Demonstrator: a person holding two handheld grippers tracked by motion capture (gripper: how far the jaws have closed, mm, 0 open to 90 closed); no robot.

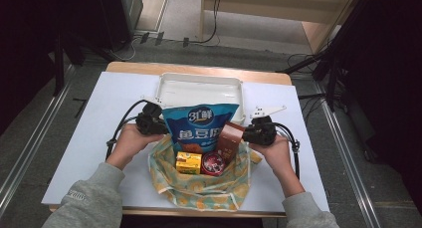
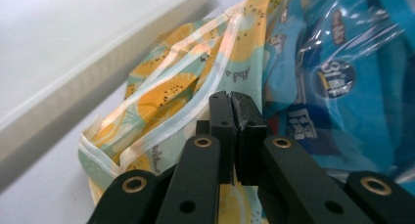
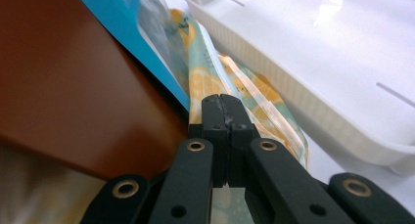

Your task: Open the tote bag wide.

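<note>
Black fingers (image 2: pixel 230 117) of the left gripper (image 1: pixel 149 122) stand together, and thin cloth of the yellow-and-teal bag (image 2: pixel 161 111) looks to be pinched between them at the rim hem. On the other side, the right gripper (image 1: pixel 259 131) has its fingers (image 3: pixel 221 114) pressed together too, seemingly on the bag's opposite rim edge, just beside the brown box (image 3: pixel 73 82).

The bag (image 1: pixel 199 188) lies open on the worktop (image 1: pixel 89 133), just in front of the white tray (image 1: pixel 199 86). Against the bag, the blue snack pouch (image 1: pixel 199 126) stands tallest at its back, the brown box leans at its right side, and the small yellow carton (image 1: pixel 188 163) and round red tin (image 1: pixel 213 163) sit low in its middle.

Handling, as I judge it: the cloth is soft and limp, so it will sag and fold wherever it is unsupported. 4 loose items inside make it bottom-heavy and prone to tip. Taking the stitched hem at 2 opposite rim points, as now, seems soundest; the hem gives thicker purchase than single cloth. The glossy pouch is slippery and light; it may slide out if the rim tilts.
</note>
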